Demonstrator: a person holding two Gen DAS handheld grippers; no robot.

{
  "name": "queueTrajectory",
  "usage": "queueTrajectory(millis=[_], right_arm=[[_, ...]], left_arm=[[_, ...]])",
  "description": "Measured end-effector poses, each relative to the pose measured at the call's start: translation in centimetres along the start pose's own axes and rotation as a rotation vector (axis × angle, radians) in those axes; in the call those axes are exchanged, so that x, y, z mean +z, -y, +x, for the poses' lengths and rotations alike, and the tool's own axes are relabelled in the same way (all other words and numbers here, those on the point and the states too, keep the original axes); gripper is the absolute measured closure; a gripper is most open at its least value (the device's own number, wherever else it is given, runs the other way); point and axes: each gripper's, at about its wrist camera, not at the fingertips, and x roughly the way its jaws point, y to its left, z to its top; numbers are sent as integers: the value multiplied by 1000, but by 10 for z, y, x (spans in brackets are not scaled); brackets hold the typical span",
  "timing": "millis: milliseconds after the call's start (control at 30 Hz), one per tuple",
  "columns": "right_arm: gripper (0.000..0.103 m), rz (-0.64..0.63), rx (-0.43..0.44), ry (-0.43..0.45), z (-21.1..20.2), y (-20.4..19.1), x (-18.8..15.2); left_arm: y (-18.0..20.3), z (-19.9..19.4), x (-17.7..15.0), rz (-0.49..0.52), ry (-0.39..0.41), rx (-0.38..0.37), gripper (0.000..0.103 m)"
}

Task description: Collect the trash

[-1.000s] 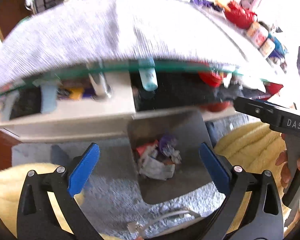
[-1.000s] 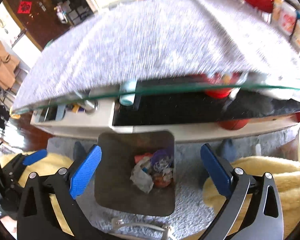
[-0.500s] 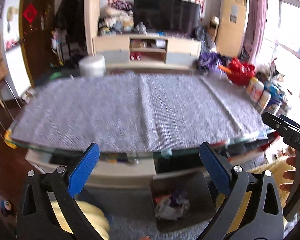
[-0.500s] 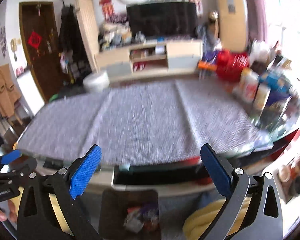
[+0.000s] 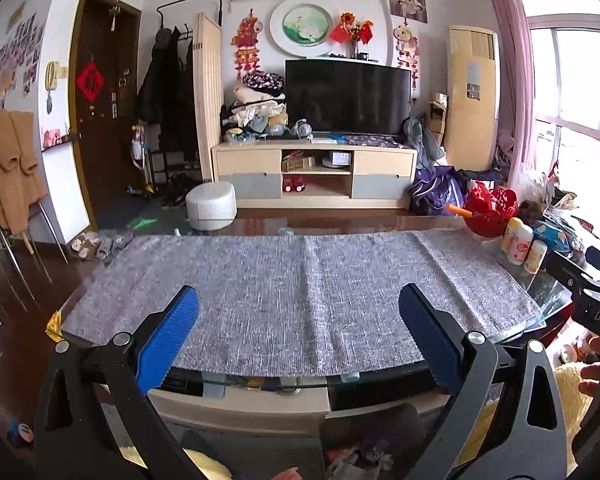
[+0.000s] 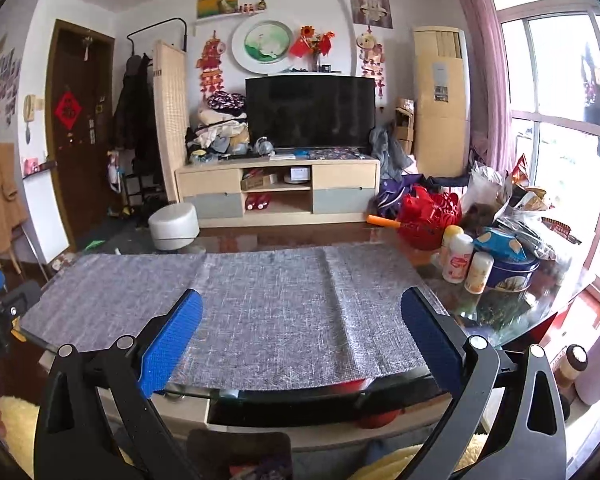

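Note:
My left gripper [image 5: 300, 340] is open and empty, held above the near edge of a glass table covered by a grey cloth [image 5: 296, 284]. My right gripper [image 6: 302, 340] is also open and empty, over the same cloth [image 6: 272, 304]. A dark trash bin [image 5: 374, 432] stands on the floor below the table's near edge, with crumpled wrappers [image 5: 360, 460] inside. In the right wrist view only the bin's top edge [image 6: 240, 448] shows at the bottom. The right gripper also shows at the right edge of the left wrist view [image 5: 584, 284].
Bottles [image 6: 466, 258], a blue tin [image 6: 508, 258], a red basket [image 6: 430, 210] and snack bags crowd the table's right end. Yellow fluffy cushions [image 5: 572, 392] lie by the bin. A TV stand [image 5: 314, 174] and white stool [image 5: 211, 206] stand beyond the table.
Both grippers have tilted up from looking down into the trash bin to looking level across the table. The bin has slid to the bottom of both views. Both stay open.

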Motion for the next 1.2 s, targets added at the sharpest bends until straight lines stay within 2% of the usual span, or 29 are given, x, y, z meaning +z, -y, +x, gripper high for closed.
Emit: queueTrajectory(millis=[467,1200], right_arm=[[3,-36,4,18,-17,-20,-4],[3,-23,9,30,-22,-19,0]], left_arm=[[6,-15,-5,19,38,-2,8],[9,-25,-5,22,57,-13,8]])
